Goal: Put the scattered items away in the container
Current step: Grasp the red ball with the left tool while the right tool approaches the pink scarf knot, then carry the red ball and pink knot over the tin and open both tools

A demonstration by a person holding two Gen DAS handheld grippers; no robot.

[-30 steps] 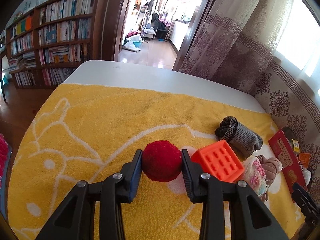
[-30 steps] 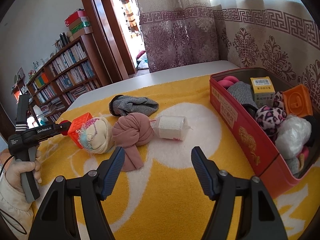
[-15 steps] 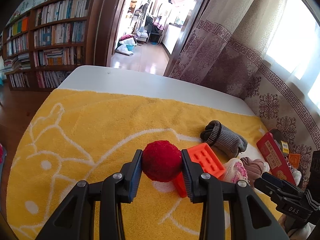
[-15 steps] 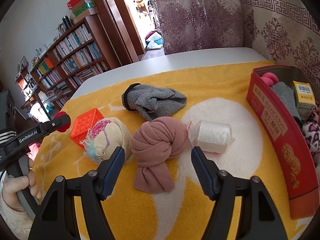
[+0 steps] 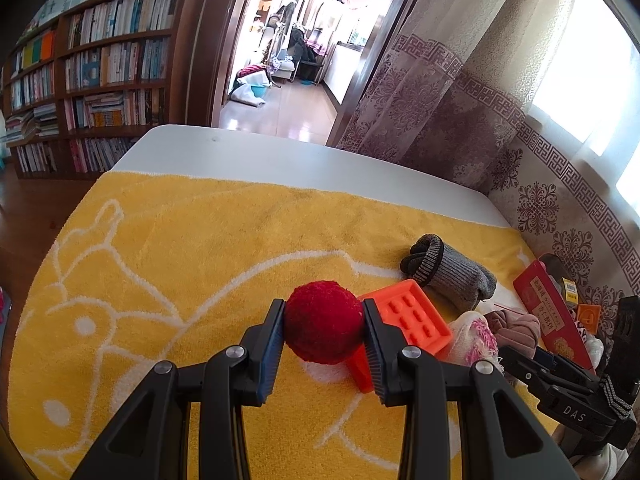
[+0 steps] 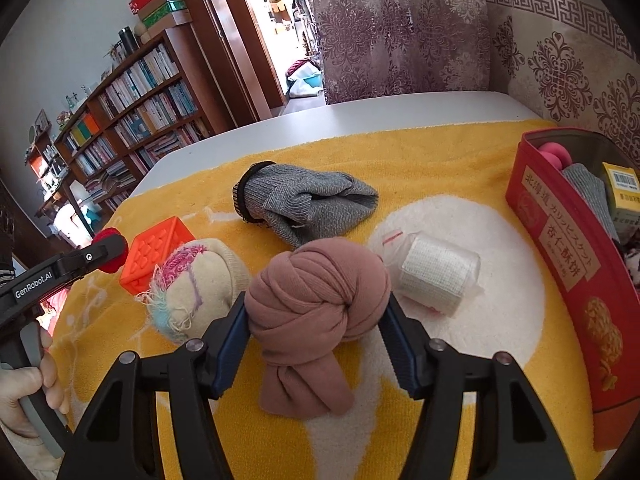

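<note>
My left gripper (image 5: pixel 324 308) is shut on a fuzzy red ball (image 5: pixel 322 324), held just above the yellow towel (image 5: pixel 180 260). In the right wrist view a pink knotted cloth (image 6: pixel 316 300) lies on the towel between the fingers of my right gripper (image 6: pixel 314 300). Its jaws are closing, with the pads at the cloth's flanks and no squeeze visible. The red tin (image 6: pixel 560 232) stands at the right edge, holding a pink ball, a grey sock, a yellow box and other items.
Loose on the towel are a grey sock (image 6: pixel 308 204), an orange block (image 6: pixel 156 248), a cream sock ball (image 6: pixel 196 280) and a bagged white gauze roll (image 6: pixel 436 272). A person's hand (image 6: pixel 24 392) grips the left tool. Curtains hang behind the white table.
My right gripper moved forward and left from the bare towel until the pink knotted cloth lay between its fingers. The left gripper kept the red ball and barely shifted.
</note>
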